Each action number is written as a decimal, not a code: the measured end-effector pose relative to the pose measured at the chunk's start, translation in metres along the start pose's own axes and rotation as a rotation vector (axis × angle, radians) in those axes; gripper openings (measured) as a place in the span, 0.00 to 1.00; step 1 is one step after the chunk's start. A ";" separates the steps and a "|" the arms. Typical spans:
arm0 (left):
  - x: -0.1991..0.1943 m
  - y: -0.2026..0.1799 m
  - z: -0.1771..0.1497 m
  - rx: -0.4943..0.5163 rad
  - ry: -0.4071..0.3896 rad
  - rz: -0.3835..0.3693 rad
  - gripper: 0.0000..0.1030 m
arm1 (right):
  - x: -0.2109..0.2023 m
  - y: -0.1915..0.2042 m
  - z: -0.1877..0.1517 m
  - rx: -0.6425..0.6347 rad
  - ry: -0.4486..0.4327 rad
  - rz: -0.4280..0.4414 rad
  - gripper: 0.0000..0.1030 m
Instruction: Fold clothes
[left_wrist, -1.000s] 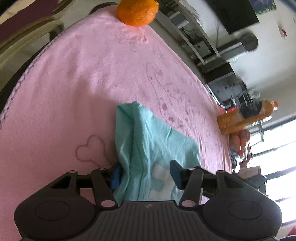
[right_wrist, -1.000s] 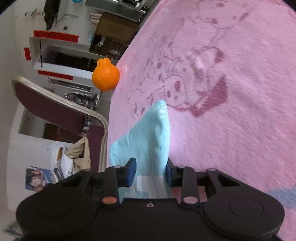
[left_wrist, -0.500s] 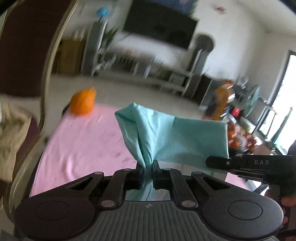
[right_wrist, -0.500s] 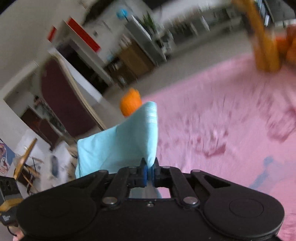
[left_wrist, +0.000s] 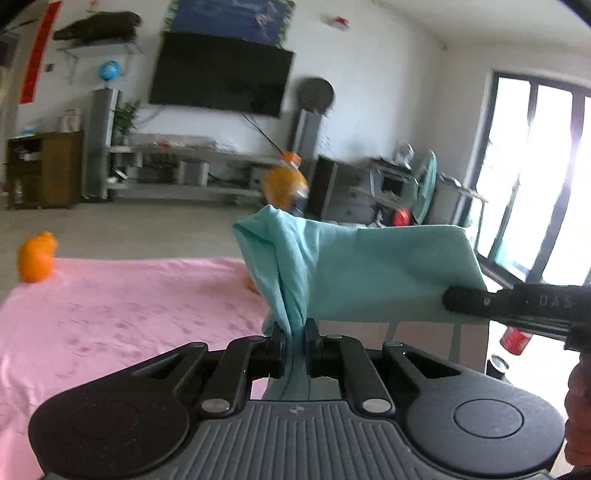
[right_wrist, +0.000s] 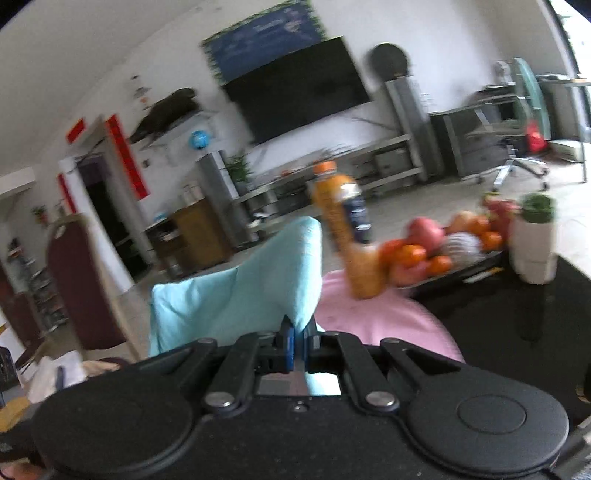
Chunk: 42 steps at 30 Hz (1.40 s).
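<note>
Orange fruit (left_wrist: 37, 256): knobbly, round, bright, at the far left corner of the pink blanket.
Pink blanket (left_wrist: 110, 314): soft fleece spread flat, printed with faint purple-red marks, too blurred to read as figures.
Left gripper (left_wrist: 294, 341): black plastic, jaws clamped tight on a bunched corner of the teal garment; fabric squeezed between the pads.
Teal garment (left_wrist: 369, 273): thin smooth knit, lifted clear above the blanket, stretched between both grippers; gathered into vertical folds at left, flat and taut toward the right; lower part hidden behind the gripper body.
Right gripper (right_wrist: 299, 339): matte black with blue pads, closed on the garment's other corner; in the left wrist view only its side shows, lettered "DAS", further letters cut off.
Juice bottle (right_wrist: 341, 210): orange, dark label, print smeared by motion blur.
Fruit tray (right_wrist: 461, 269): dark and shallow, heaped with oranges and red fruit, kinds uncertain.
White pot (right_wrist: 533, 247): smooth, cylindrical, small green plant on top.
Red can (left_wrist: 515, 339): partly hidden under the right gripper, label unreadable.
</note>
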<state>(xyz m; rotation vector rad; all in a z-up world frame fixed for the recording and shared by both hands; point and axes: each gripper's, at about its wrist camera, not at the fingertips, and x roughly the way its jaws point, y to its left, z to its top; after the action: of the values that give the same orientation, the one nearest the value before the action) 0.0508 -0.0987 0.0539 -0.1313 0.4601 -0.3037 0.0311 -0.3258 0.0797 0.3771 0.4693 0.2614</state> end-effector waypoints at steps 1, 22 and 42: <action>0.010 -0.006 -0.003 0.004 0.018 -0.008 0.08 | 0.002 -0.010 -0.001 0.009 0.002 -0.017 0.04; 0.148 0.033 -0.017 -0.045 0.314 0.200 0.36 | 0.103 -0.130 0.006 0.155 0.156 -0.235 0.40; 0.126 0.014 -0.060 -0.029 0.453 0.023 0.24 | 0.071 -0.175 -0.053 0.322 0.474 -0.490 0.13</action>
<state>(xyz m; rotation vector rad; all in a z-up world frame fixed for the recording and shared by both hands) 0.1345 -0.1286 -0.0551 -0.0848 0.9145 -0.3046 0.0940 -0.4441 -0.0635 0.5014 1.0569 -0.2130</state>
